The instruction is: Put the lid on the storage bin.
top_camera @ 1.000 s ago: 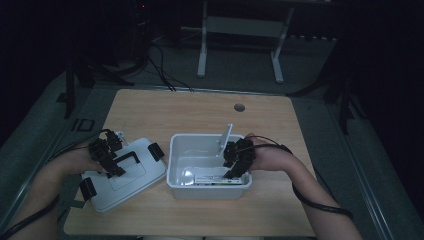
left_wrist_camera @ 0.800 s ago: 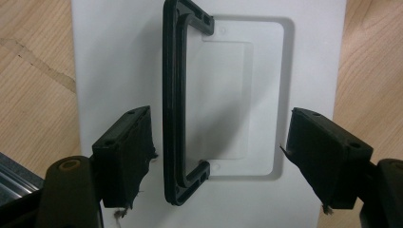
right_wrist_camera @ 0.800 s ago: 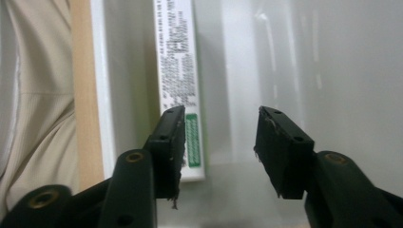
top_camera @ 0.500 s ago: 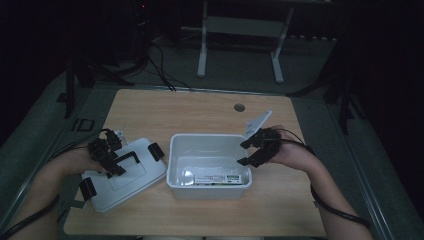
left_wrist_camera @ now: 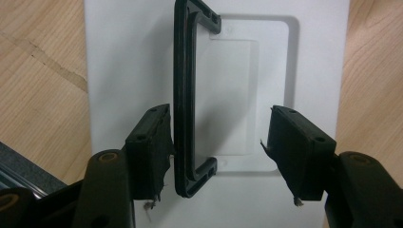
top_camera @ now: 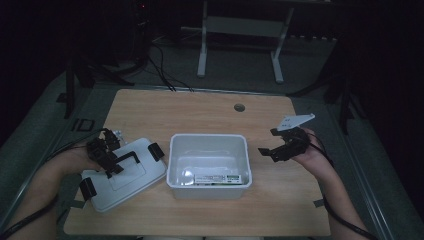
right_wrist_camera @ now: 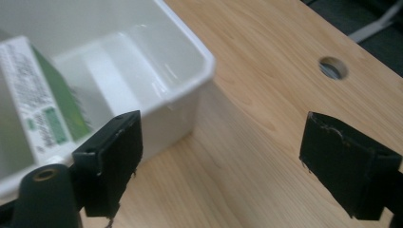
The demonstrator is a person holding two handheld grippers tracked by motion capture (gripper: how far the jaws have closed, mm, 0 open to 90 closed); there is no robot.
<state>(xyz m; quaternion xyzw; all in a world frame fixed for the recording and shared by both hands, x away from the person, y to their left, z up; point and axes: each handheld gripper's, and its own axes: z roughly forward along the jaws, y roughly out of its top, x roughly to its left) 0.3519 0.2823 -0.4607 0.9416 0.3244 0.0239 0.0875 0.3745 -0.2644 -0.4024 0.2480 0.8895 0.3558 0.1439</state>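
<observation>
- My left gripper (left_wrist_camera: 216,156) straddles the black handle (left_wrist_camera: 184,95) of the white lid (top_camera: 122,172) on the desk (top_camera: 200,107), its jaws just closing, one pad touching.
- My right gripper (right_wrist_camera: 221,166), jaws just opening wide and empty, hangs beside the white bin (top_camera: 209,150).

Light wooden table (top_camera: 210,112) with a white bin (top_camera: 209,165) beside a flat white lid (top_camera: 125,175).

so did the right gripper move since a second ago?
Yes. The right gripper was over the white bin earlier; it now hovers right of it above the bare table, jaws just opened with nothing between them.
</observation>
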